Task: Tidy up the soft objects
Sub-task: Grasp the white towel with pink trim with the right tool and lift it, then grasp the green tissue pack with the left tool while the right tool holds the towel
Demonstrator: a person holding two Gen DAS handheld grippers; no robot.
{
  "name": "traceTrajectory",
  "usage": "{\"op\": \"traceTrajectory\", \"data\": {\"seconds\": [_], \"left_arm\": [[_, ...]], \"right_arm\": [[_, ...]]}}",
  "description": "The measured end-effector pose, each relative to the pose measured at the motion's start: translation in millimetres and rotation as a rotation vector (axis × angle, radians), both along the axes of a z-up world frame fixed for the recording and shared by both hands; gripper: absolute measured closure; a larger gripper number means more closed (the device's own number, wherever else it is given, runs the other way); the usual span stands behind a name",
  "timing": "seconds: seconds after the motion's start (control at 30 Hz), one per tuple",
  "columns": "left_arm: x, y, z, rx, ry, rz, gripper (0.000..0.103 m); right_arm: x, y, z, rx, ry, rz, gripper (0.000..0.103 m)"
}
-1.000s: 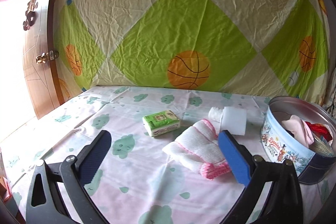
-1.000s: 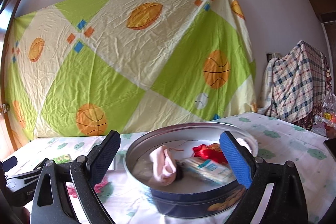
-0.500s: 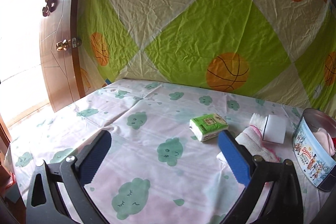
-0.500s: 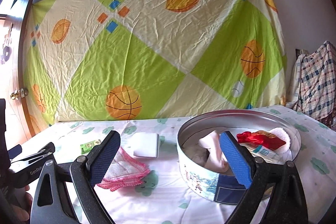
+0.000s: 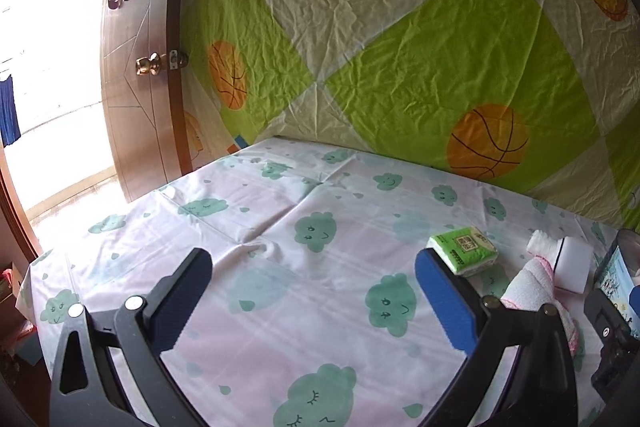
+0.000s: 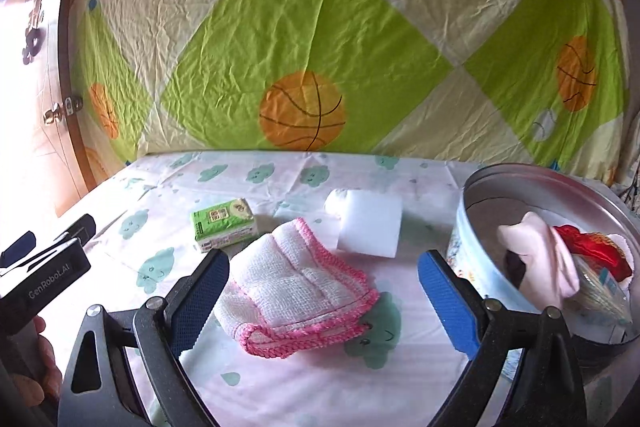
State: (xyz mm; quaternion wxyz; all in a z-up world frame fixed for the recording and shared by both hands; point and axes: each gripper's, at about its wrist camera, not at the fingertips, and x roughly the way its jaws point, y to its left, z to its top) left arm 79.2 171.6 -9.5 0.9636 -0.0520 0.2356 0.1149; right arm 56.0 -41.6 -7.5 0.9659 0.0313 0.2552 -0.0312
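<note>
Right gripper: the right gripper hangs with its blue-padded jaws spread wide and empty, straddling the folded white washcloth with pink crocheted edging.
Left gripper: the left gripper is likewise splayed and holds nothing, over bare cloud-print bedsheet; its black body reads "GenRoboT.AI" in the right wrist view.
Tissue pack: the green pocket tissue pack lies left of the washcloth; its print is too small to read.
White block: the white rectangular sponge-like block sits beyond the washcloth.
Tin: the round printed metal tin near the sheet's right edge holds a pale pink sock and a red item.
</note>
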Motion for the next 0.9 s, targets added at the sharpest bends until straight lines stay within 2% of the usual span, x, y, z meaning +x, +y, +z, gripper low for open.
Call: {"op": "traceTrajectory", "data": {"seconds": [0.17, 0.37, 0.47, 0.5, 0.57, 0.6, 0.63, 0.7, 0.8, 0.9], "left_arm": [[13, 6, -5, -0.022, 0.045, 0.026, 0.000], [19, 0, -8, 0.005, 0.081, 0.020, 0.000], [20, -2, -9, 0.012, 0.088, 0.017, 0.000], [21, -3, -9, 0.017, 0.091, 0.018, 0.000], [22, -5, -9, 0.027, 0.098, 0.015, 0.000], [23, -5, -10, 0.031, 0.103, 0.011, 0.000], [24, -6, -10, 0.035, 0.108, 0.007, 0.000], [24, -7, -10, 0.038, 0.109, 0.000, 0.000], [26, -10, -11, 0.047, 0.115, -0.010, 0.000], [31, -17, -12, 0.054, 0.122, -0.059, 0.000]], "right_arm": [[30, 10, -14, 0.006, 0.129, 0.068, 0.006], [65, 20, -39, 0.020, 0.316, 0.131, 0.007], [71, 23, -46, 0.013, 0.359, 0.135, 0.016], [71, 23, -46, 0.009, 0.354, 0.138, 0.020], [68, 26, -44, 0.000, 0.344, 0.153, 0.040], [67, 28, -43, -0.006, 0.339, 0.158, 0.046], [65, 29, -41, -0.010, 0.334, 0.162, 0.060], [62, 29, -38, -0.001, 0.319, 0.186, 0.075], [48, 22, -27, 0.043, 0.233, 0.203, 0.077], [23, 10, -11, 0.081, 0.092, 0.183, 0.077]]}}
